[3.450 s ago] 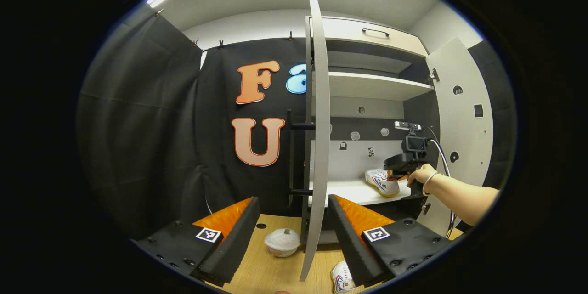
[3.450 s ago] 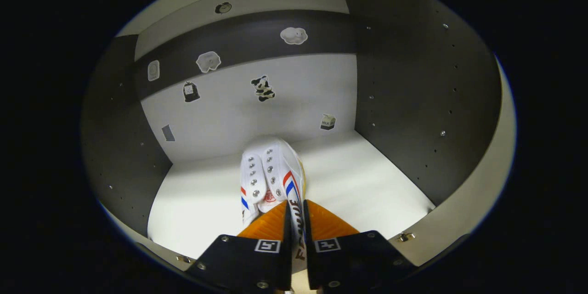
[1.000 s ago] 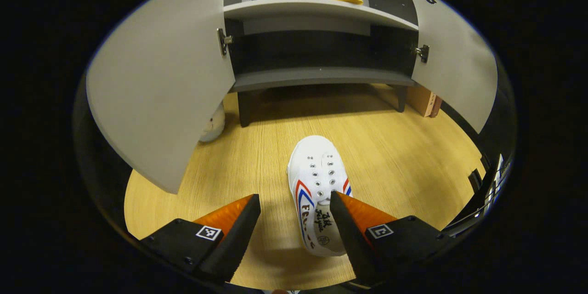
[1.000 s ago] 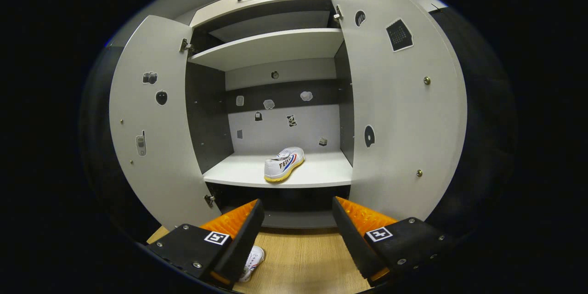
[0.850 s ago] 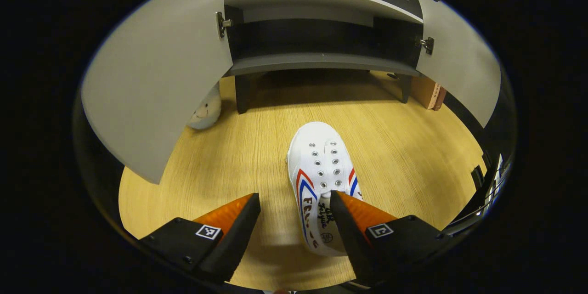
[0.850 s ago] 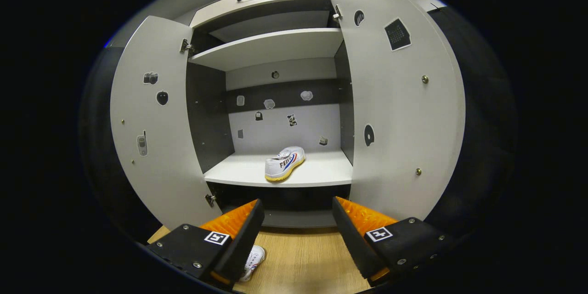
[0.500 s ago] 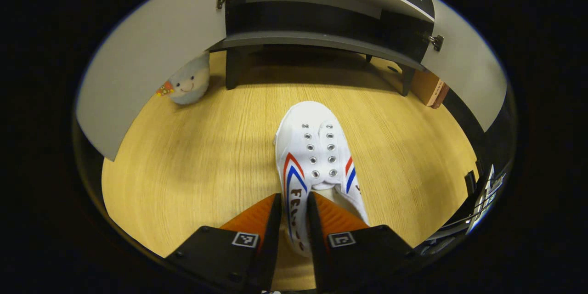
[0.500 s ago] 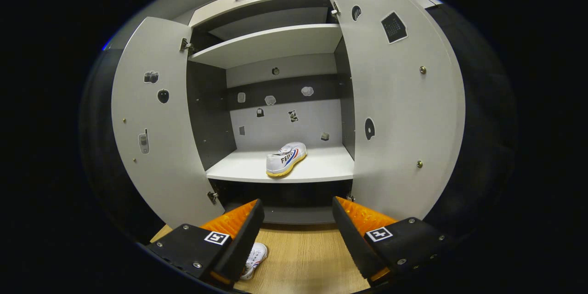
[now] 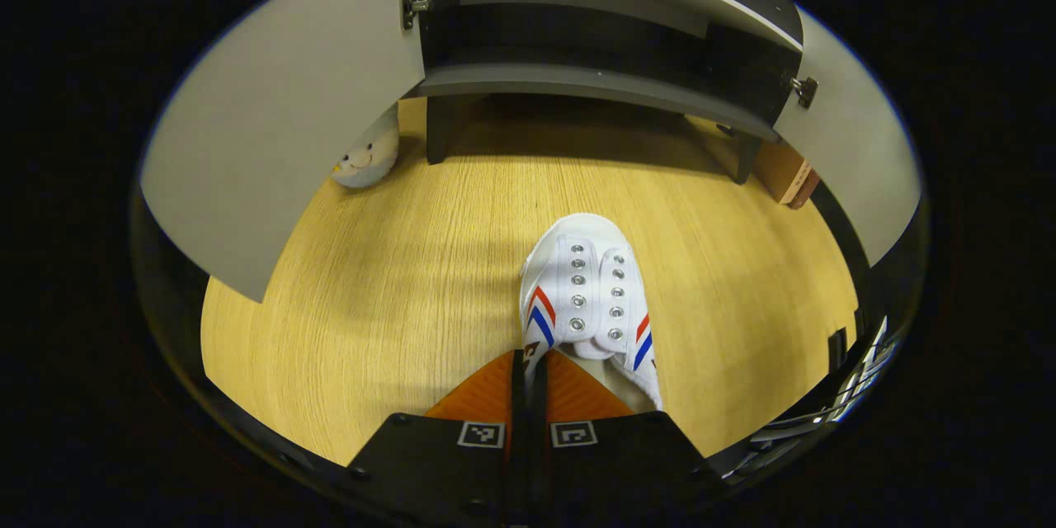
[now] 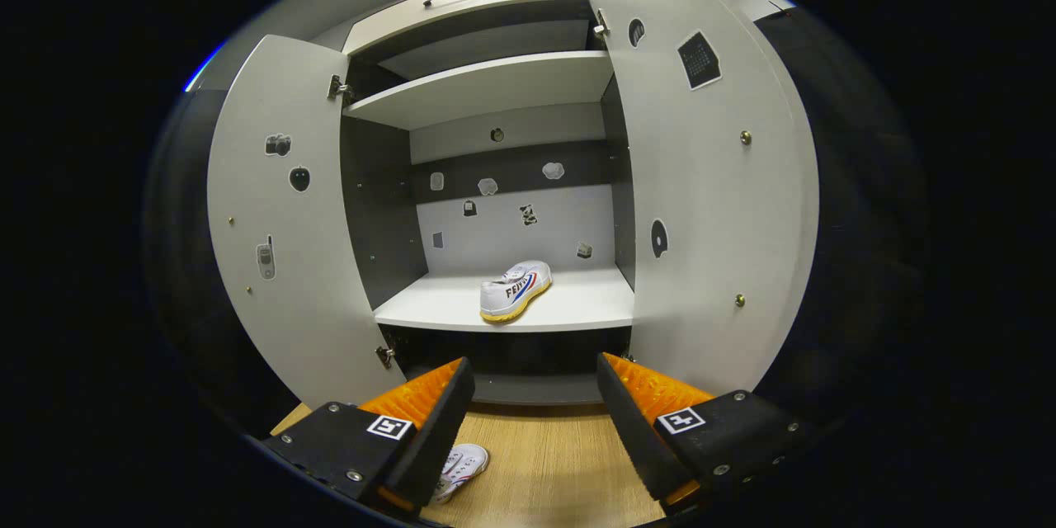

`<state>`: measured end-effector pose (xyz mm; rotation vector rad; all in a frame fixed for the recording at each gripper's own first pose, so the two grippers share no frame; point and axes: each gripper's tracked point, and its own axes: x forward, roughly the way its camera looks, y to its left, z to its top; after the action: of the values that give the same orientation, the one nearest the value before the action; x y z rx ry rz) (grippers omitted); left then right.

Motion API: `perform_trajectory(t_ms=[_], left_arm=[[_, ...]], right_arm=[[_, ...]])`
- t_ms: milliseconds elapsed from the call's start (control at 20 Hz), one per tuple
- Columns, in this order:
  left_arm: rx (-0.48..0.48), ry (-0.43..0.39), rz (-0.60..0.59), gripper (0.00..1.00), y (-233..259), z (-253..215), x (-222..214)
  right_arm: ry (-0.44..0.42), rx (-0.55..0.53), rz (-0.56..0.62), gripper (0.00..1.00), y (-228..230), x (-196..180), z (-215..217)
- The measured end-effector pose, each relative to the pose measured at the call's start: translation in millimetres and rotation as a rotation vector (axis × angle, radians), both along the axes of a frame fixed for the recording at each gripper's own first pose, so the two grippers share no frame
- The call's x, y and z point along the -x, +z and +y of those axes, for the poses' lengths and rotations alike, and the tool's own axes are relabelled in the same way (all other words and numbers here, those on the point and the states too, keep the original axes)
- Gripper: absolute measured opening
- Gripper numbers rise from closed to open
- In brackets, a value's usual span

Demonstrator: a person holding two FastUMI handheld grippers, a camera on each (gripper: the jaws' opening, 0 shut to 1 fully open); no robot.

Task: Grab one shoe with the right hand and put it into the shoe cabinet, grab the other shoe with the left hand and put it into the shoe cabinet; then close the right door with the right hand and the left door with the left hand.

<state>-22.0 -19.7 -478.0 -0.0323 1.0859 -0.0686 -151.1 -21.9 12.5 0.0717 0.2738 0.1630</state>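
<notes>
Since half a second ago the left hand-held gripper has drawn its fingers fully together on the side wall of the white canvas shoe with red and blue stripes, and the shoe now sits lower and smaller in the left gripper view, its toe pointing at the cabinet.

Largest in both views is the grey two-door shoe cabinet, with its left door and right door both swung wide. Below it spreads the light wood-grain floor. On the pale middle shelf lies the matching white shoe with a yellow sole, resting free, so the right-hand placement looks done.

The step in hand is the left-hand pickup. Next the pinched shoe needs lifting and carrying between the open doors onto that shelf, beside its partner and not on top of it.

The right hand-held gripper hangs in front of the cabinet with its fingers spread wide, holding nothing.

Whether the shoe is already off the floor I cannot tell. Its heel is hidden behind the left fingers. A small round white plush toy is half covered by the left door's edge.
</notes>
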Motion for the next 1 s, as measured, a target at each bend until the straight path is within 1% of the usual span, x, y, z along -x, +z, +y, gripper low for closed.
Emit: perform_trajectory(t_ms=[150, 300, 400, 500, 600, 700, 750, 850, 900, 1000], left_arm=[[0.076, 0.016, -0.044, 0.06, 42.3, 8.9, -16.3], [0.119, 0.029, -0.112, 0.05, 81.0, 31.3, -32.5], [0.109, 0.01, -0.175, 0.06, 125.9, 48.7, -49.1], [0.114, 0.007, -0.244, 0.06, 180.8, 66.4, -70.0], [0.131, 0.017, -0.306, 0.06, 234.6, 71.4, -99.4], [0.143, 0.024, -0.363, 0.06, 274.7, 78.7, -121.6], [0.146, 0.03, -0.391, 0.06, 285.9, 76.6, -128.2], [0.139, 0.052, -0.452, 0.06, 322.7, 88.2, -155.9], [0.136, 0.064, -0.476, 0.06, 339.2, 92.4, -159.7], [0.137, 0.09, -0.517, 0.06, 371.4, 105.2, -181.8]], right_arm=[[-0.001, -0.017, -0.022, 0.92, 8.4, 4.1, -2.5], [-0.001, -0.031, -0.039, 0.92, 14.9, 7.9, -5.7], [-0.001, -0.032, -0.058, 0.93, 21.2, 8.1, -7.5], [0.0, -0.03, -0.077, 0.93, 25.9, 9.0, -8.2], [0.0, -0.031, -0.094, 0.92, 33.2, 13.2, -9.4], [0.002, -0.035, -0.104, 0.93, 37.2, 17.1, -10.1], [0.001, -0.033, -0.111, 0.93, 39.2, 18.5, -10.9], [0.0, -0.024, -0.125, 0.92, 43.1, 20.7, -13.0], [0.001, -0.021, -0.13, 0.92, 44.7, 21.7, -13.1], [0.005, -0.019, -0.138, 0.92, 47.8, 26.0, -12.7]])
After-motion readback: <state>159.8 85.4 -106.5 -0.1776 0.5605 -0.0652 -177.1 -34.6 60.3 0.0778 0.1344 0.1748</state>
